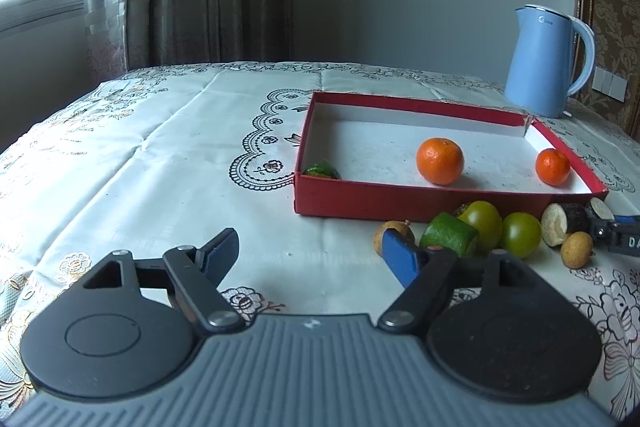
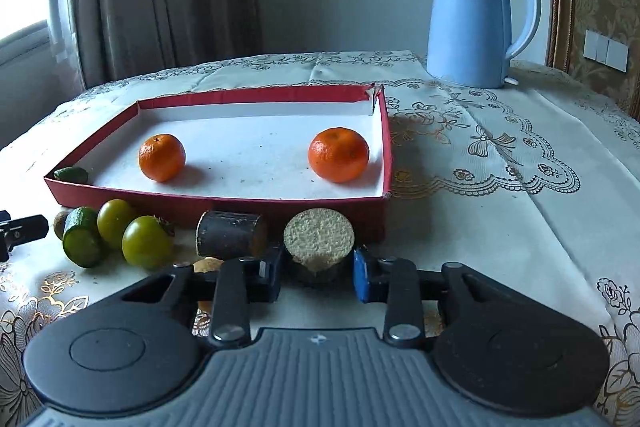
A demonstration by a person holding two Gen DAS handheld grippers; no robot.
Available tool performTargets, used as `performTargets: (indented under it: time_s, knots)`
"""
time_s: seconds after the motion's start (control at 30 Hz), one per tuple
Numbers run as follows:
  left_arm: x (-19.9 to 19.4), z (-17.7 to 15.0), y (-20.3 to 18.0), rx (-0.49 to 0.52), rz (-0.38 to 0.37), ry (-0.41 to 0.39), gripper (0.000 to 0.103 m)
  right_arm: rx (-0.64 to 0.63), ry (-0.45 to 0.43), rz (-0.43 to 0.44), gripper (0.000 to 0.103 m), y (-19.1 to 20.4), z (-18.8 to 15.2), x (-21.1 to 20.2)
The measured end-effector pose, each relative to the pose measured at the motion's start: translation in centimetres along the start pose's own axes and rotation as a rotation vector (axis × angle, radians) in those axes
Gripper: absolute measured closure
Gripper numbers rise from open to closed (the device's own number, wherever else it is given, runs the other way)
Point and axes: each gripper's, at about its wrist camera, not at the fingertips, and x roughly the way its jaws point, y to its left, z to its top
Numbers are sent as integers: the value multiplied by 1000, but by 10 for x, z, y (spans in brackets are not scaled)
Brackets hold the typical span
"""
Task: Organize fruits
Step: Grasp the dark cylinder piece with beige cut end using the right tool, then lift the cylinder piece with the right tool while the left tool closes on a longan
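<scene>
- With the right tongs (image 2: pixel 318 277) closed on a cane stub (image 2: pixel 319 241) at lower centre of the right view, the step in hand looks like the pick; pads sit at both sides of its dark base, cut face towards the camera.
- Stub sits on the surface (image 2: pixel 500 195), just in front of the tray (image 2: pixel 224 205) near wall.
- Left tongs (image 1: pixel 308 253) open, nothing between them, low over the cloth in the left view; a longan (image 1: pixel 384 233) lies just behind the right finger.
- Tray holds two oranges (image 2: pixel 162 157) (image 2: pixel 338 155) and a cucumber end (image 2: pixel 71 174) in the left corner.
- Outside, lower left of the right view: second stub (image 2: pixel 230 233), two green tomatoes (image 2: pixel 116 217) (image 2: pixel 146 241), a cucumber piece (image 2: pixel 82 241).
- Next, my read: lift clear of the wall, carry forward, release on bare tray floor between the oranges.
- Risk: round stub could roll or slip in the pads; grip is low on it.
- Kettle (image 2: pixel 476 19) at upper right, well clear.
</scene>
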Motion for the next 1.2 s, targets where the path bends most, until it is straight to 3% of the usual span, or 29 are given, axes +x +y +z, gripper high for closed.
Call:
performTargets:
  time_s: [0.3, 0.7, 1.0, 1.2]
  knots:
    - [-8, 0, -11, 83, -9, -42, 24, 20, -39, 5, 70, -6, -2, -9]
    - [11, 5, -33, 192, -2, -17, 26, 12, -68, 12, 71, -10, -4, -16]
    - [14, 6, -18, 199, -84, 10, 34, 20, -75, 24, 71, -12, -4, -18]
    - [17, 4, -31, 272, -93, 13, 51, 24, -75, 28, 71, -12, -4, -19]
